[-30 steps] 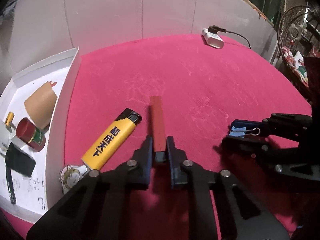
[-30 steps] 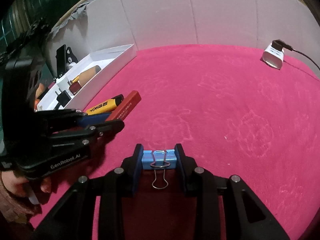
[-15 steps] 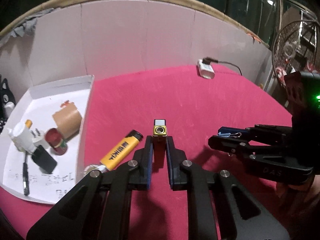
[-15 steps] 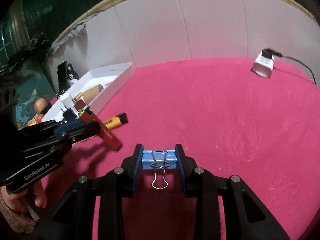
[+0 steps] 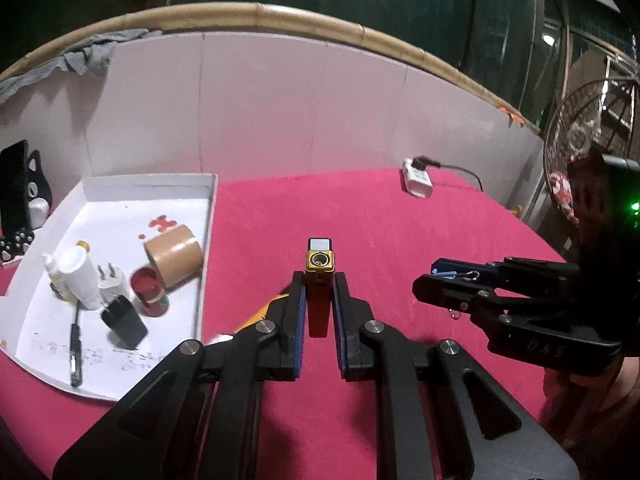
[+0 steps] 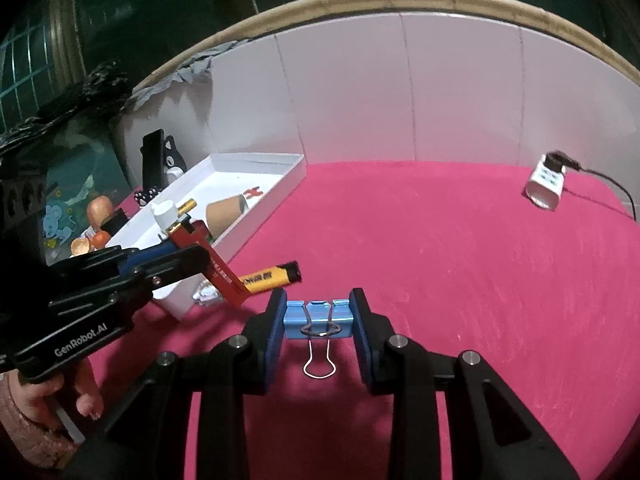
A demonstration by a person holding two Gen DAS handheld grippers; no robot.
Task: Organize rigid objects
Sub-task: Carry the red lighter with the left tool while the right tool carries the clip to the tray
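My left gripper (image 5: pixel 319 280) is shut on a red lighter (image 5: pixel 319 300), held off the red cloth with its gold top tilted up toward the camera. In the right wrist view the same red lighter (image 6: pixel 218 270) slants down from the left gripper (image 6: pixel 188 248), beside the white tray (image 6: pixel 280 196). My right gripper (image 6: pixel 318 312) is shut on a blue binder clip (image 6: pixel 318 319), whose wire loop hangs below it, above the cloth. A yellow lighter (image 6: pixel 272 278) lies on the cloth near the tray's front corner. In the left wrist view the right gripper (image 5: pixel 444 276) is to the right.
The white tray (image 5: pixel 204 276) at the left holds a tape roll (image 5: pixel 173 252), a red-capped jar (image 5: pixel 149 290), a white bottle (image 5: pixel 78 274) and black and white plugs. A white power adapter (image 5: pixel 417 178) with a cable lies at the back, before a white wall. A person's hand (image 6: pixel 44 412) grips the left tool.
Both grippers have risen from the cloth. The red lighter went from lying flat to being lifted and tilted up; the blue binder clip came up too. The tray now shows more fully.
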